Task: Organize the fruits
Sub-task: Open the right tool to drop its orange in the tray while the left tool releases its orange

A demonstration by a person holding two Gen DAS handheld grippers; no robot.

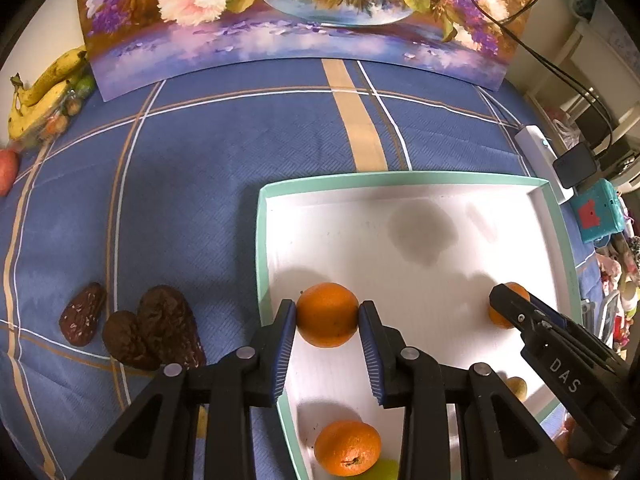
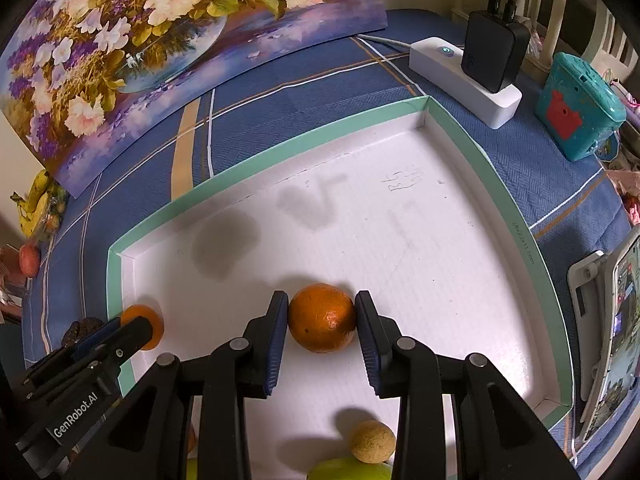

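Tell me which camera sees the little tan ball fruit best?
The right wrist view: the small tan fruit sits whole and close inside the white box. The left wrist view shows only a bit of it, mostly hidden behind a gripper.

- Green fruit [image 2: 350,471]: cut off by the bottom edge, partly behind the tan ball [image 2: 373,441].
- Phone [image 2: 622,332]: cropped at the right edge, screen unreadable.
- Red fruit [image 1: 7,170]: cut off at the left edge.
- Pencil scribble [image 2: 406,180] in the tray [image 2: 256,172]: illegible.
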